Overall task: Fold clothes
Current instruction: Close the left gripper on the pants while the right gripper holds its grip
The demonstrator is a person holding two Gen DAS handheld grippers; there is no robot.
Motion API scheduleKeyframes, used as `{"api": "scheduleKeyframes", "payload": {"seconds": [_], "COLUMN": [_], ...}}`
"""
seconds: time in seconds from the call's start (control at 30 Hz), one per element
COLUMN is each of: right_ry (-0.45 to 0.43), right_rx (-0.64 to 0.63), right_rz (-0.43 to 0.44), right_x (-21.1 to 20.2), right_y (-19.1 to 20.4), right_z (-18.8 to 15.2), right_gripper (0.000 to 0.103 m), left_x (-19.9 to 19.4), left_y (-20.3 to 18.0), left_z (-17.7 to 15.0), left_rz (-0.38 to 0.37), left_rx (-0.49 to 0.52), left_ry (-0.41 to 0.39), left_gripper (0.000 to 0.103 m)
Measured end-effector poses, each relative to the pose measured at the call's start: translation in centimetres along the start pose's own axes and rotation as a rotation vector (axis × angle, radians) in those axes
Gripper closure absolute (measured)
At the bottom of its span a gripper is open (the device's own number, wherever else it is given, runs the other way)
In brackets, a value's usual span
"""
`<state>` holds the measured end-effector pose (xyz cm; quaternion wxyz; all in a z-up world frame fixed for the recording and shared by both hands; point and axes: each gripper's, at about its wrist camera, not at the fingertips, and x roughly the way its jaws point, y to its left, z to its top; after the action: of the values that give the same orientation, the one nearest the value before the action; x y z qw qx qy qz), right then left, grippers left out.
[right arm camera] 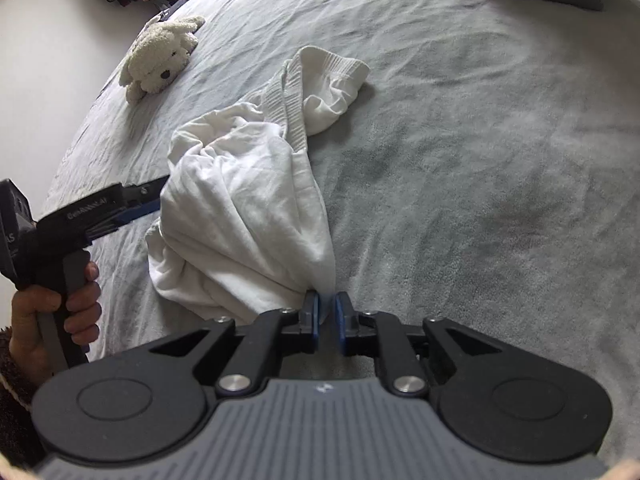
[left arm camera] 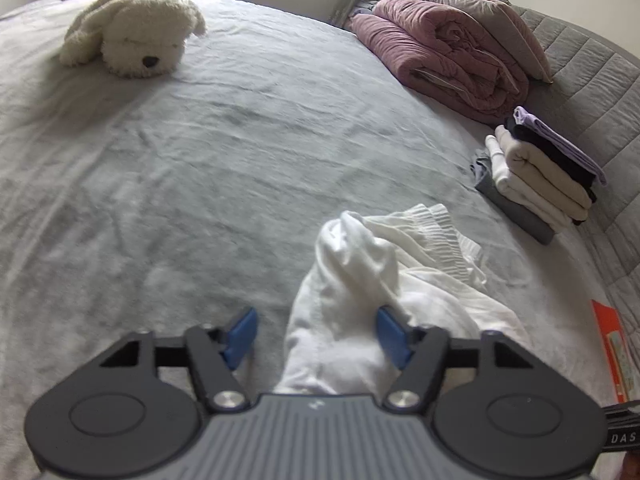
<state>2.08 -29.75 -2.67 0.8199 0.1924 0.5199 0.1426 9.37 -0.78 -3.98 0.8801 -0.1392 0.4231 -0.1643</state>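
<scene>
A crumpled white garment [right arm camera: 240, 200] with a ribbed waistband lies bunched on the grey bed sheet [right arm camera: 480, 160]. My right gripper [right arm camera: 327, 316] is shut on one edge of it and pulls the cloth taut toward me. My left gripper [left arm camera: 316, 334] is open, its blue pads wide apart, with a fold of the same white garment [left arm camera: 360, 280] lying between them and against the right pad. In the right wrist view the left gripper [right arm camera: 152, 196] reaches the garment's left side, held by a hand.
A white plush dog [left arm camera: 132, 32] lies at the far left of the bed. A stack of folded clothes [left arm camera: 540, 172] sits at the right, behind it a rolled pink quilt [left arm camera: 440, 52] and pillows. An orange packet [left arm camera: 612, 344] lies at the right edge.
</scene>
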Motion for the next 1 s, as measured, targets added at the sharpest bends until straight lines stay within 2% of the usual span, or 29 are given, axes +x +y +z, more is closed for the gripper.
{"api": "scheduleKeyframes", "payload": {"seconds": [0.03, 0.07, 0.13, 0.2, 0.37, 0.53, 0.83, 1.0], "right_ry": [-0.010, -0.022, -0.054, -0.087, -0.136, -0.164, -0.236, -0.220], "right_rx": [0.002, 0.007, 0.017, 0.014, 0.011, 0.018, 0.051, 0.044], "right_rz": [0.010, 0.020, 0.038, 0.050, 0.102, 0.121, 0.120, 0.098], "right_x": [-0.3, -0.5, -1.1, -1.6, -1.8, -1.4, -1.5, -0.7], "right_y": [0.0, 0.1, 0.2, 0.6, 2.1, 3.1, 3.0, 3.2], "right_z": [0.2, 0.4, 0.9, 1.4, 2.5, 3.3, 4.4, 4.5], "right_gripper": [0.086, 0.085, 0.067, 0.062, 0.062, 0.062, 0.062, 0.062], "left_x": [0.2, 0.2, -0.5, -1.4, -3.6, -4.2, -4.8, -5.3], "left_y": [-0.2, -0.4, -1.3, -2.2, -4.2, -6.2, -8.3, -9.5], "left_z": [-0.2, -0.3, -0.6, -0.9, -1.8, -3.4, -6.6, -8.6], "left_rz": [-0.015, -0.019, -0.021, -0.038, -0.171, -0.289, -0.389, -0.440], "left_rx": [-0.005, -0.005, 0.027, 0.074, 0.184, 0.272, 0.367, 0.439], "left_ry": [0.006, 0.007, -0.015, -0.044, -0.065, -0.015, 0.083, 0.146], "left_gripper": [0.080, 0.094, 0.096, 0.097, 0.097, 0.098, 0.099, 0.099]}}
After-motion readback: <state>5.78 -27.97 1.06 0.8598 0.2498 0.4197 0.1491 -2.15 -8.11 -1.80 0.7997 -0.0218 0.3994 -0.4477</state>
